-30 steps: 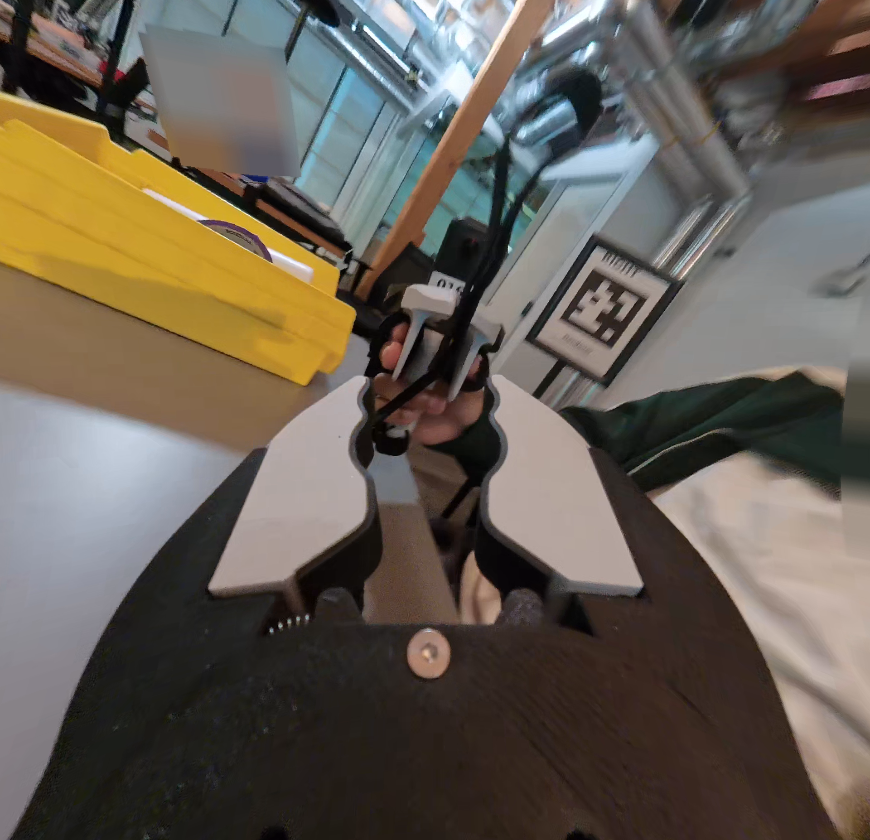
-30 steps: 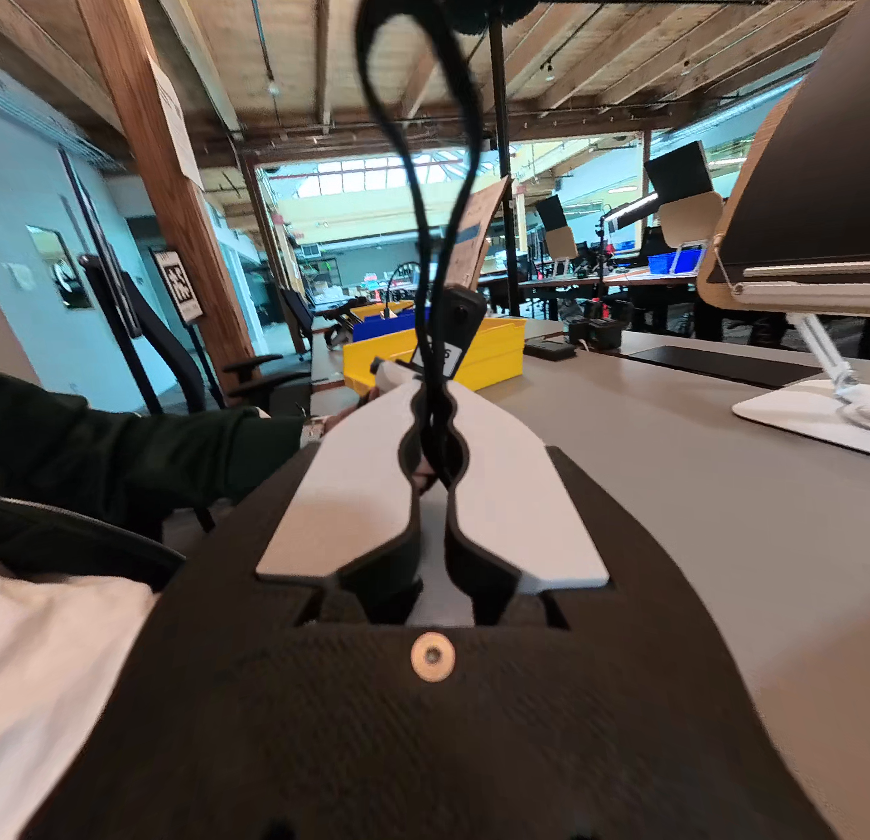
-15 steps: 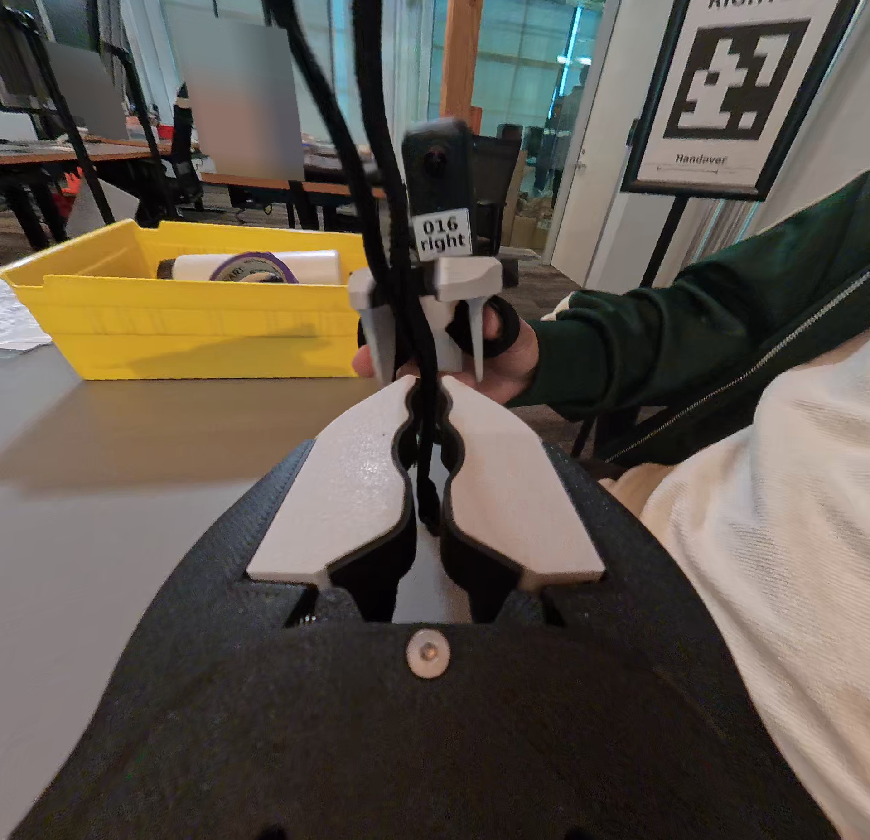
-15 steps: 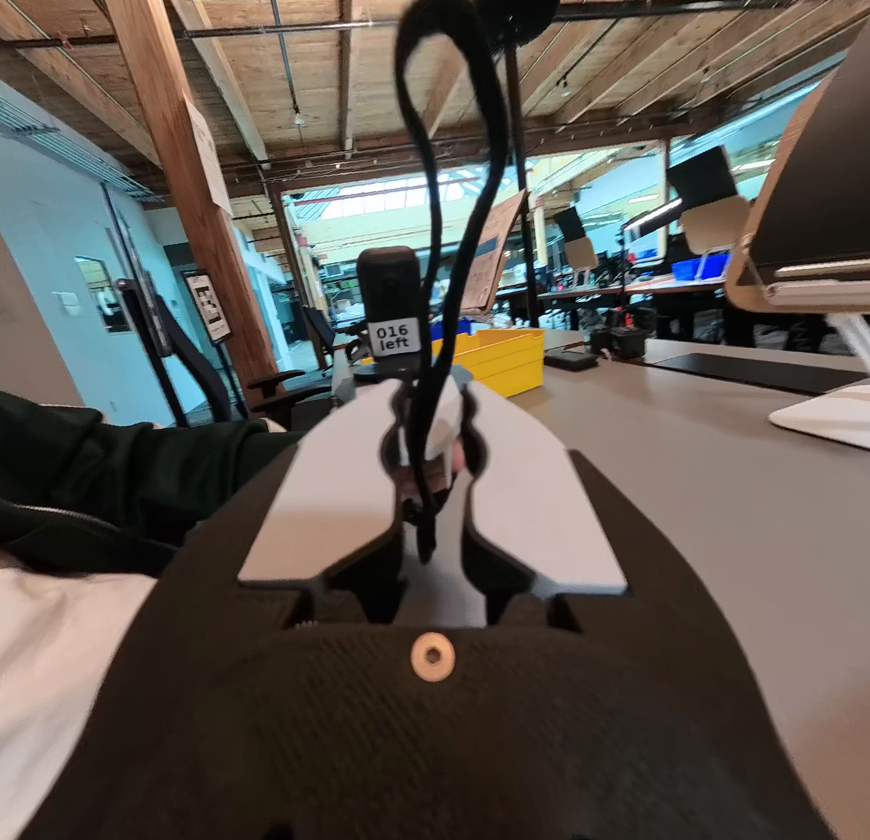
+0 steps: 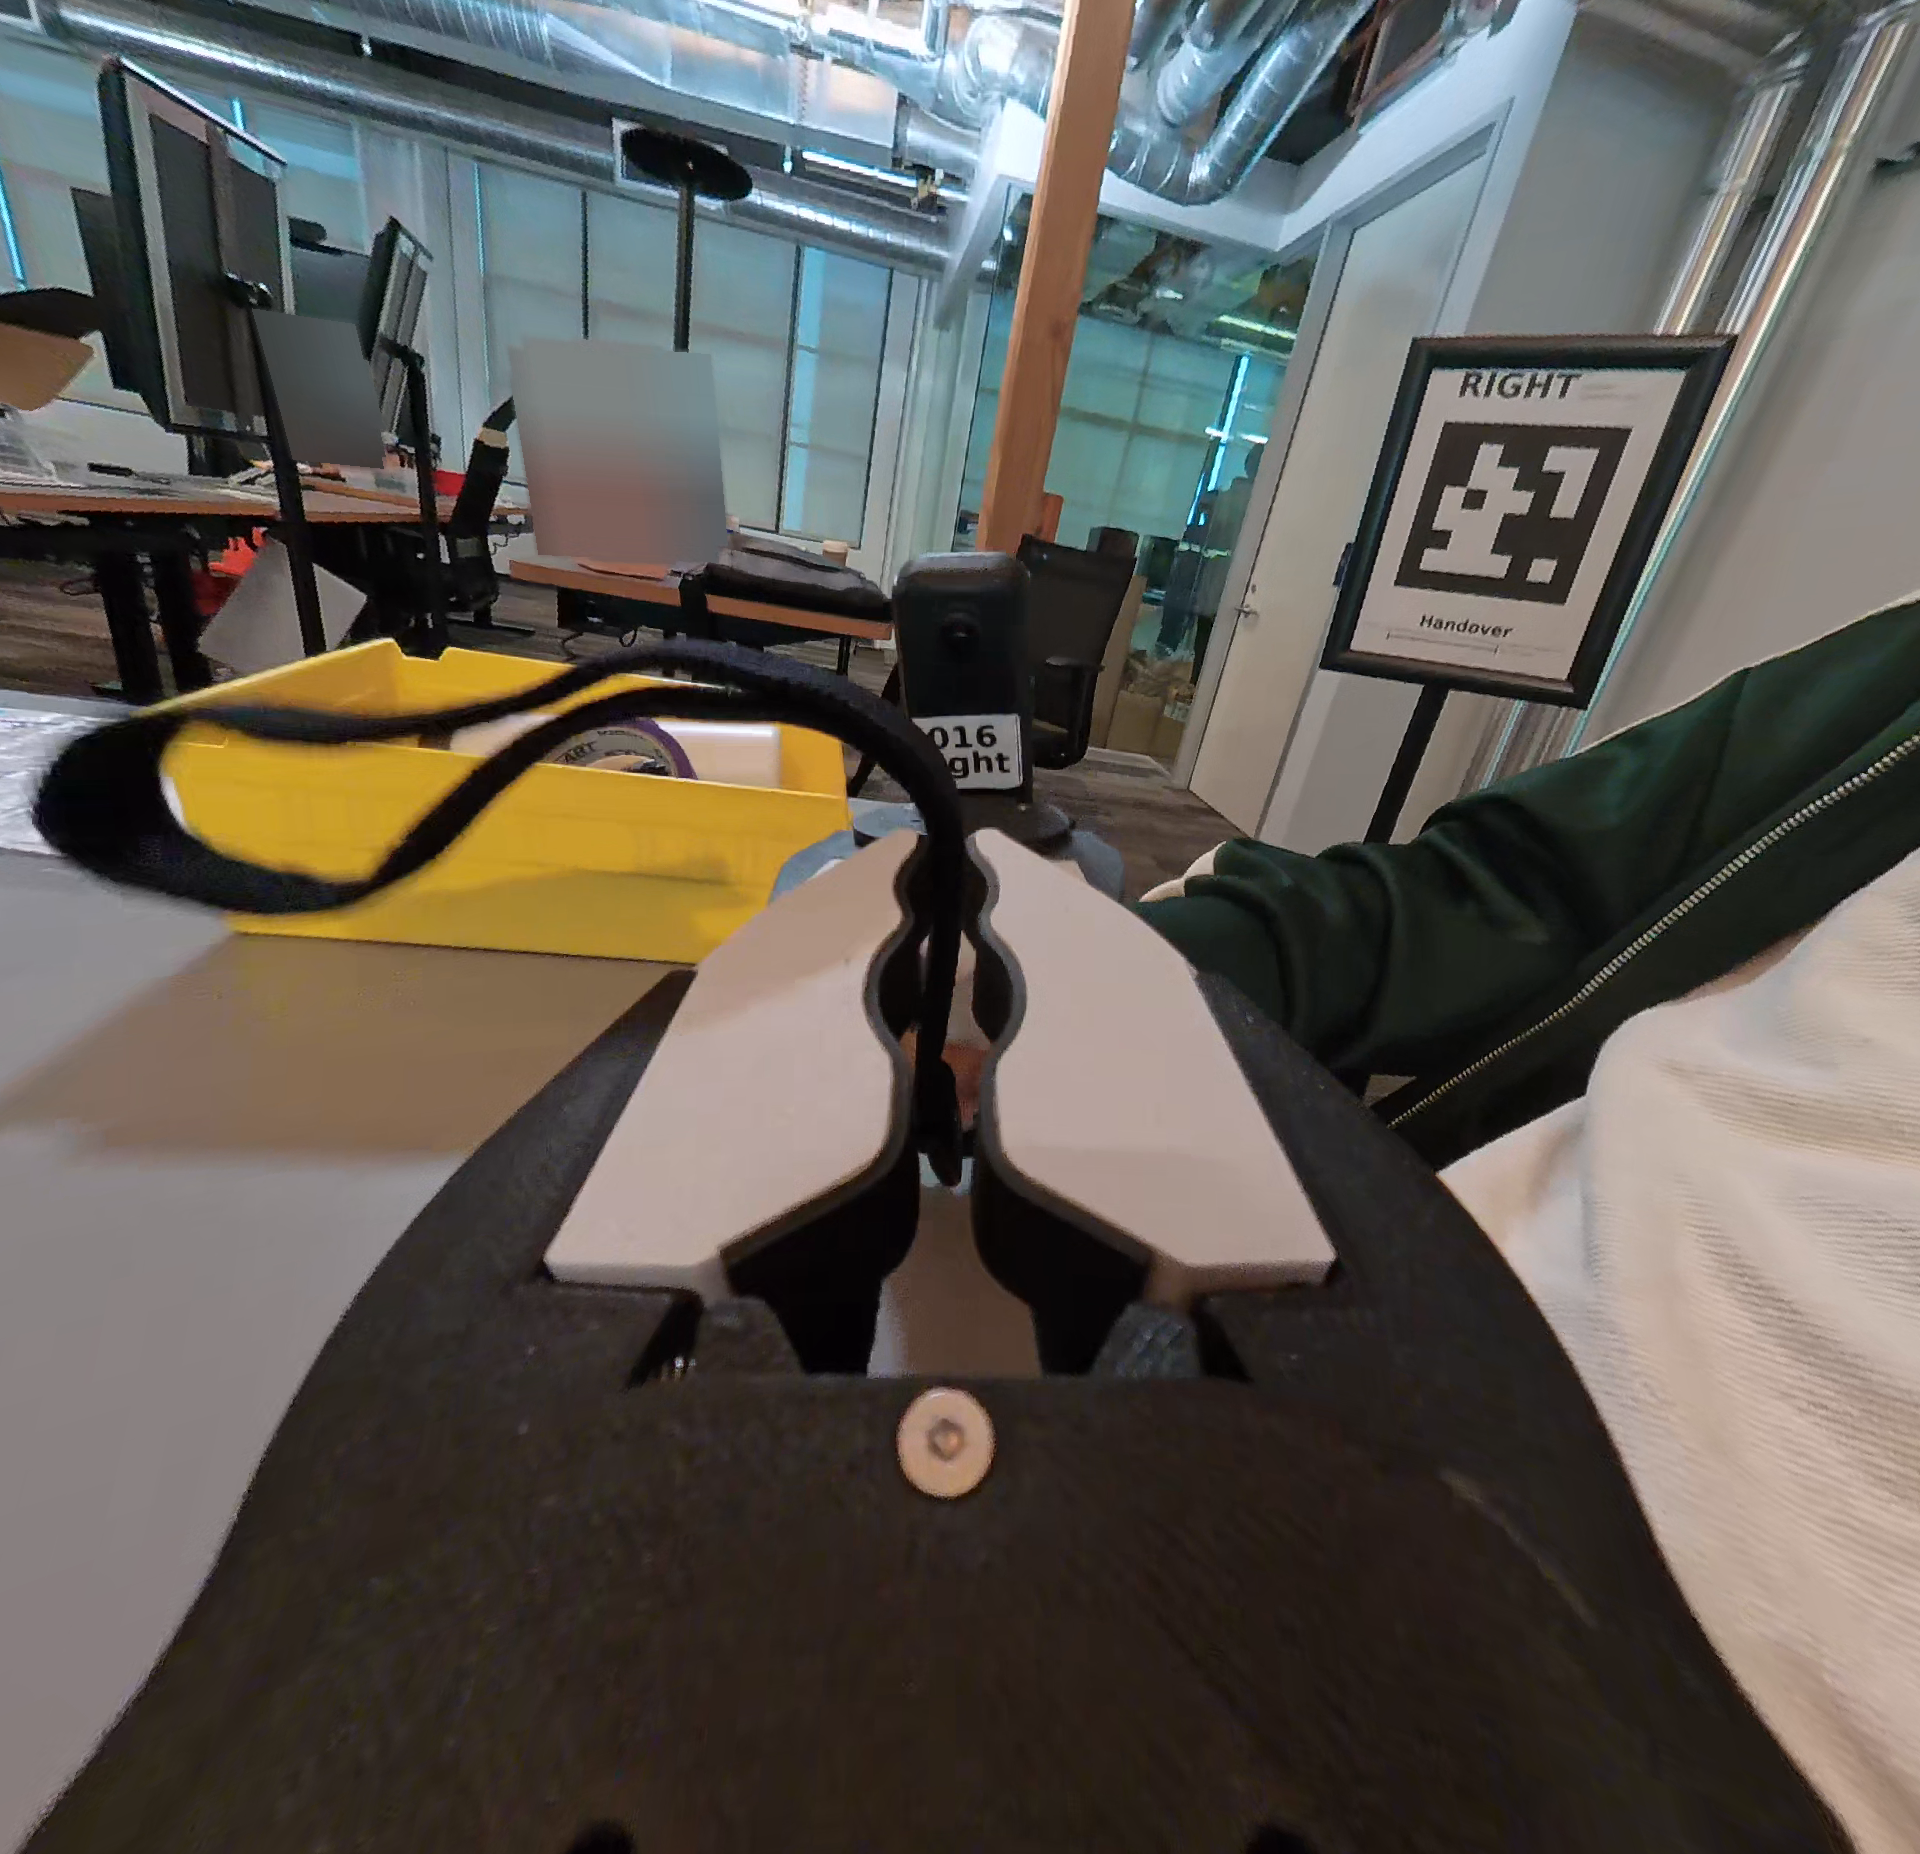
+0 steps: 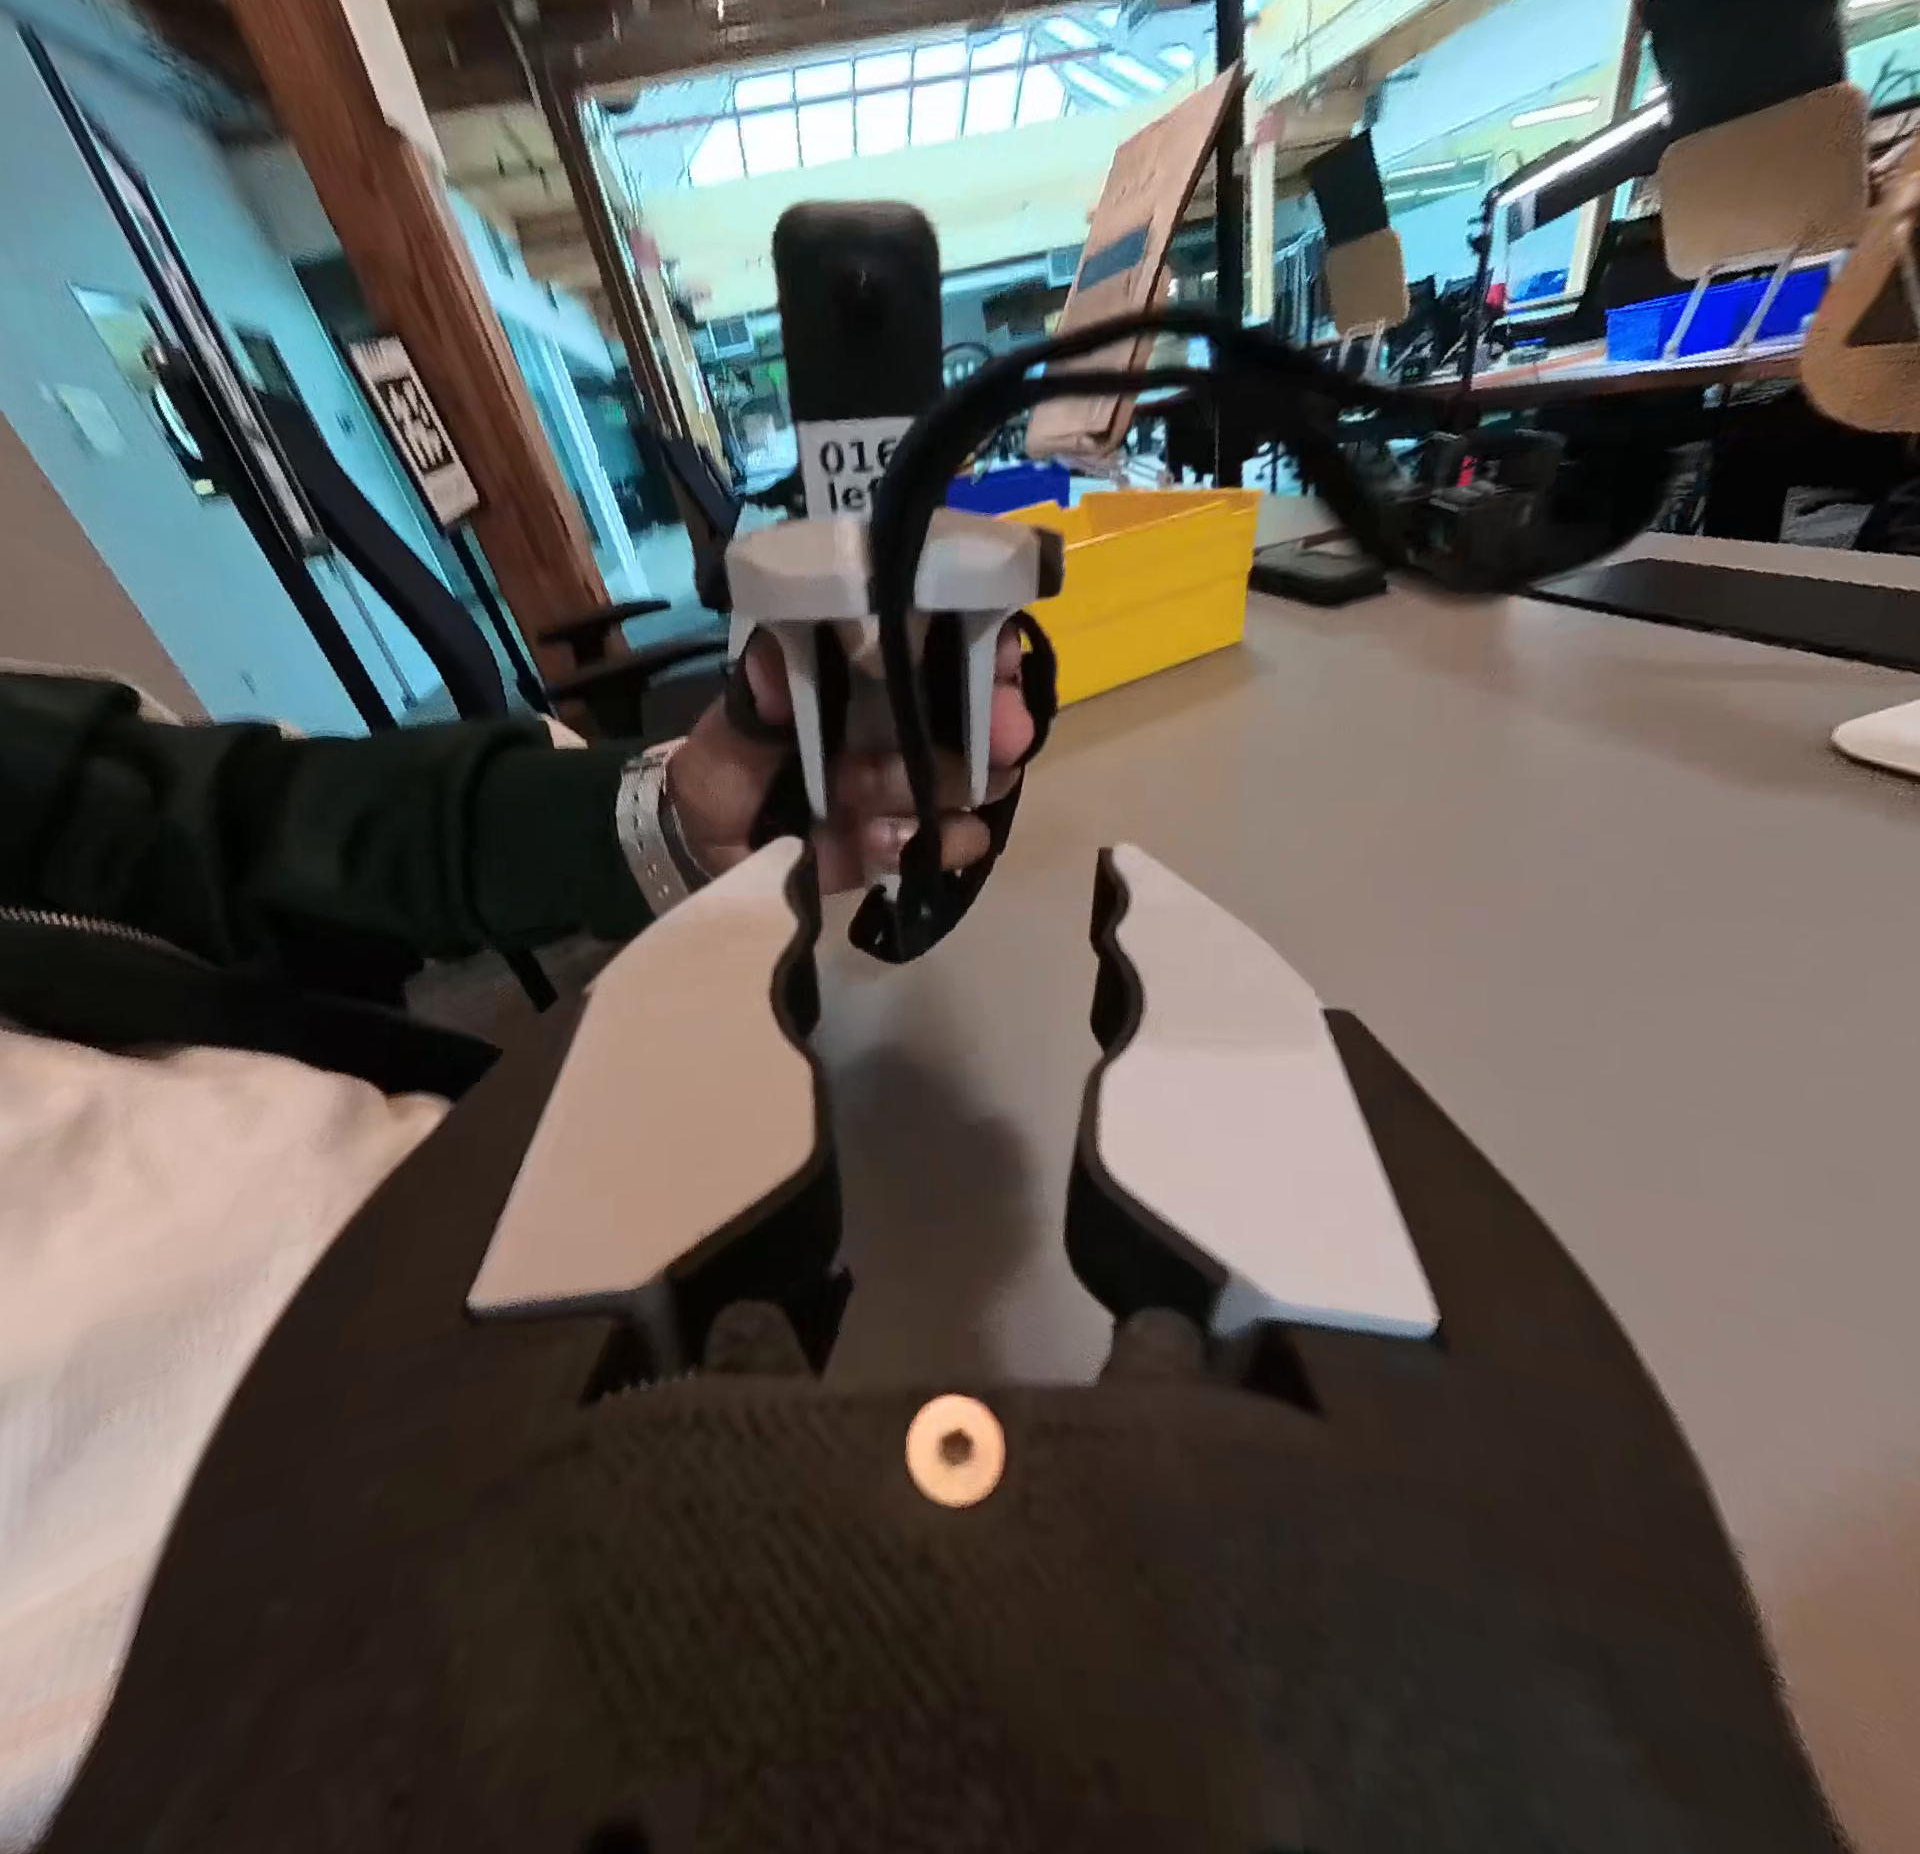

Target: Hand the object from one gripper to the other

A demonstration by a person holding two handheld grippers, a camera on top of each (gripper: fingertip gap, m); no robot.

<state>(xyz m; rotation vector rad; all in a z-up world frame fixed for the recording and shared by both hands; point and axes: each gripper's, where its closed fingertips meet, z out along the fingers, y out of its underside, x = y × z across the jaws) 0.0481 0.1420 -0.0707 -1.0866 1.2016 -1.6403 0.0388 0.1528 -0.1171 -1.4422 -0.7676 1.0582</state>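
Left claw (image 5: 943,859) clamped around black strap (image 5: 436,807)

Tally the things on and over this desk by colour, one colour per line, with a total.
Black: 1, strap, clamped in the left hand-held gripper
Yellow: 1, bin
Purple: 1, tape roll inside the bin
White-fingered: 2, left hand-held gripper and open right hand-held gripper
Total: 5
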